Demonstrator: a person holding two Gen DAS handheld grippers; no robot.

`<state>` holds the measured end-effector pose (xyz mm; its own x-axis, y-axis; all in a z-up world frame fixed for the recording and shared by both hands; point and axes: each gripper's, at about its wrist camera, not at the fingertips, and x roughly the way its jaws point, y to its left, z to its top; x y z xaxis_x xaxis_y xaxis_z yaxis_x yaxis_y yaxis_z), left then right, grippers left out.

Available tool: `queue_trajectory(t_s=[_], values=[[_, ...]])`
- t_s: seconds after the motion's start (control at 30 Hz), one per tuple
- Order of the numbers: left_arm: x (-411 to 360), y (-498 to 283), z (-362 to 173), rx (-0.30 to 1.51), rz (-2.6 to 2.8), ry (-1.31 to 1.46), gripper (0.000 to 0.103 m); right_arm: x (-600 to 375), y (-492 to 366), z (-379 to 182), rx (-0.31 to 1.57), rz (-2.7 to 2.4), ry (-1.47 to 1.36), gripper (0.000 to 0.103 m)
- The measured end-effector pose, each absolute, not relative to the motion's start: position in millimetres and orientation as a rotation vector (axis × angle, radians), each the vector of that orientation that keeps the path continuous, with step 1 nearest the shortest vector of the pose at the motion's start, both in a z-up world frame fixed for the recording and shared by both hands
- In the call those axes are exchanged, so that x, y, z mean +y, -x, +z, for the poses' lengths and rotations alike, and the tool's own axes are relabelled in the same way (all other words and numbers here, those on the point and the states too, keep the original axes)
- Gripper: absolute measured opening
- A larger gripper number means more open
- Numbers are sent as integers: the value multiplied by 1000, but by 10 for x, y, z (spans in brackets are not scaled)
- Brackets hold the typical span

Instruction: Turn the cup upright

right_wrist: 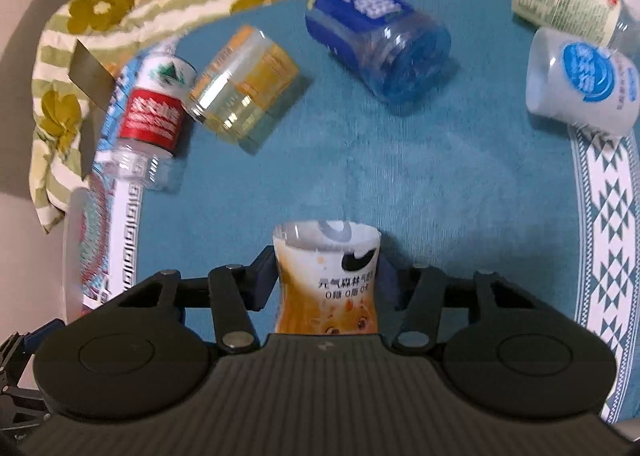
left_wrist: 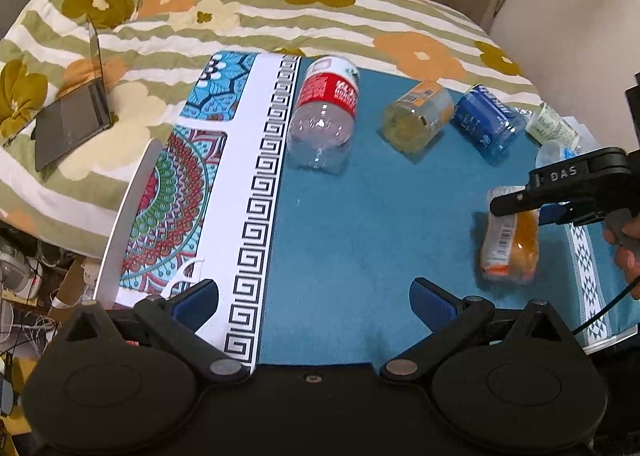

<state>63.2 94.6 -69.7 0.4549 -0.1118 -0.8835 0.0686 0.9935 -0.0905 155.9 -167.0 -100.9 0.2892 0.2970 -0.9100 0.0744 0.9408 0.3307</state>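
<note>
Several cut-bottle cups lie on their sides on the blue mat point(left_wrist: 360, 216). My right gripper point(right_wrist: 326, 274) is shut on the orange-label cup point(right_wrist: 326, 280), with its cut rim pointing away from the camera. In the left wrist view the same cup point(left_wrist: 510, 240) hangs tilted in the right gripper's black fingers point(left_wrist: 516, 202). My left gripper point(left_wrist: 314, 300) is open and empty over the mat's near edge. Lying cups: the red-label cup point(left_wrist: 324, 112), the yellow cup point(left_wrist: 418, 116), the blue cup point(left_wrist: 486, 120), the green-print cup point(right_wrist: 564, 4) and the white cup point(right_wrist: 580, 84).
The mat lies on a small table point(left_wrist: 128, 208) with a patterned left strip point(left_wrist: 256, 196) and a right border point(right_wrist: 608, 232). Behind it is a flowered quilt point(left_wrist: 240, 16) with a laptop point(left_wrist: 72, 116) on it. Cables and clutter point(left_wrist: 24, 288) sit below left.
</note>
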Motion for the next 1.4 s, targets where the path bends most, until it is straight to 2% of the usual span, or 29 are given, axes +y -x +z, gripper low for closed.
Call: queue_trajectory(t_s=[0.17, 0.37, 0.6, 1.0, 1.1, 1.17, 1.2, 1.4], values=[[899, -641, -601, 1064, -130, 21, 103, -1711, -1321, -674, 1052, 135, -379, 67], [840, -708, -634, 1040, -153, -15, 103, -1428, -957, -650, 773, 51, -184, 67], [795, -753, -770, 1020, -180, -73, 103, -1308, -834, -1060, 725, 38, -112, 67], [799, -756, -806, 1005, -171, -69, 103, -1225, -747, -1126, 675, 44, -37, 70], [805, -763, -801, 1000, -168, -67, 103, -1185, -762, -1144, 685, 34, -20, 77], [801, -764, -793, 994, -165, -68, 103, -1170, -766, -1144, 681, 27, -16, 96], [801, -764, -792, 991, -163, -67, 103, -1171, -766, -1139, 678, 23, -17, 100], [789, -760, -749, 978, -157, -47, 103, -1222, -797, -1118, 747, 40, -46, 102]])
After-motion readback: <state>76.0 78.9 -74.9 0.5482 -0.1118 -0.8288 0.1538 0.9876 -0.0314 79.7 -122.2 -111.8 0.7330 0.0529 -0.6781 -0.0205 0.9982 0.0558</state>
